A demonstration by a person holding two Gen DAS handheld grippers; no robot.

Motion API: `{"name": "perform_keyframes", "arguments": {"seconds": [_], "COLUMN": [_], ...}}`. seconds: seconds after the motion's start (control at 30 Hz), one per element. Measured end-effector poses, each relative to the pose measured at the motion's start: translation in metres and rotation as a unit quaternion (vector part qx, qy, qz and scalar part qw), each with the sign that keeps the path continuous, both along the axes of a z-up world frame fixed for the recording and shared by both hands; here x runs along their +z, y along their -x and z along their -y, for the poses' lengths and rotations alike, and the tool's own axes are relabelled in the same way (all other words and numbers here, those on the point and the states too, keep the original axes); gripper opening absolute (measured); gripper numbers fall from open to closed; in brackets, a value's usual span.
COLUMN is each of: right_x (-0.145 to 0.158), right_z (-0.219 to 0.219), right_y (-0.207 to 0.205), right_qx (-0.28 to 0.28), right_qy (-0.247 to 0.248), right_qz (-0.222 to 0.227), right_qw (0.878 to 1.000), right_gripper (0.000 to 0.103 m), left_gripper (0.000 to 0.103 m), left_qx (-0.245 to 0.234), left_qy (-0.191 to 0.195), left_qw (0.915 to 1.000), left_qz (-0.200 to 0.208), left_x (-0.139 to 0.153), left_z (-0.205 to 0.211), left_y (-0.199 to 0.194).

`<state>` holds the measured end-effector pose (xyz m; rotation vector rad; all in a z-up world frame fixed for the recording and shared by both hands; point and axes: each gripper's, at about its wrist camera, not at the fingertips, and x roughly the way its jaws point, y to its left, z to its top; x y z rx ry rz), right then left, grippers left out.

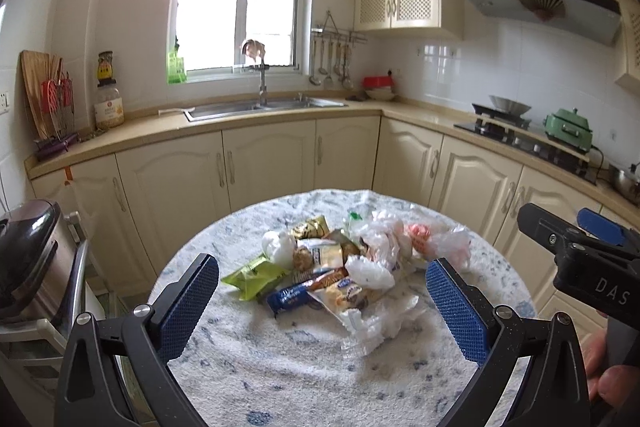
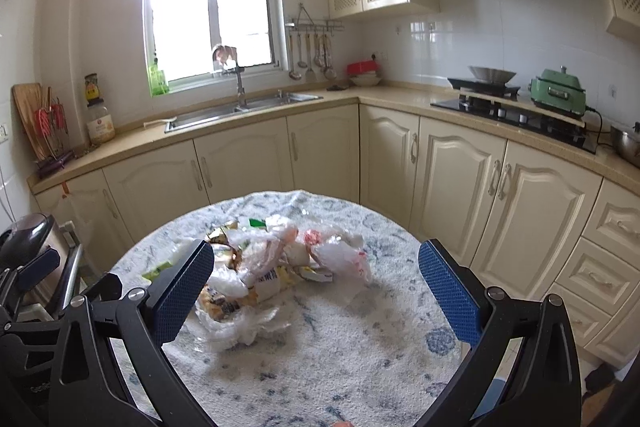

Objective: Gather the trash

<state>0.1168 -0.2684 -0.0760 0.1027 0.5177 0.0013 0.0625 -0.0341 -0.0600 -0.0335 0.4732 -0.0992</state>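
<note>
A heap of trash lies in the middle of a round table with a white and blue cloth: a green packet, a blue wrapper, a gold wrapper and crumpled white plastic bags. My left gripper is open, held just short of the heap with nothing between its blue pads. My right gripper is also open and empty, with the same heap ahead and to its left. In the left wrist view the right gripper shows at the right edge.
A steel pedal bin with a dark lid stands left of the table. Cream cabinets run behind it under a counter with a sink. A stove and a green cooker sit on the right. A hand holds the right gripper.
</note>
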Motion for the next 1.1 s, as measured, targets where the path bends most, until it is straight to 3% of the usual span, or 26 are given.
{"name": "perform_keyframes", "arguments": {"seconds": [0.4,0.77,0.83,0.9,1.1], "right_x": [-0.049,-0.082,-0.085,-0.089,-0.094], "right_z": [0.008,0.021,0.023,0.026,0.025], "right_y": [-0.019,-0.035,-0.036,-0.037,-0.038], "right_qx": [-0.006,-0.016,-0.018,-0.019,-0.017], "right_qy": [0.004,-0.005,-0.006,-0.005,-0.008], "right_qz": [-0.064,-0.106,-0.11,-0.115,-0.122], "right_qw": [0.998,0.994,0.994,0.993,0.992], "right_gripper": [0.103,0.103,0.103,0.103,0.103], "left_gripper": [0.102,0.102,0.096,0.072,0.041], "left_qx": [-0.019,-0.031,-0.034,-0.039,-0.046], "left_qy": [-0.021,-0.019,-0.011,0.001,0.021], "left_qw": [0.996,0.9806,0.9772,0.9775,0.9774], "left_qz": [-0.084,-0.193,-0.209,-0.208,-0.205], "left_x": [-0.058,-0.108,-0.113,-0.115,-0.116], "left_z": [0.025,0.05,0.053,0.05,0.036], "left_y": [-0.063,-0.134,-0.144,-0.153,-0.155]}}
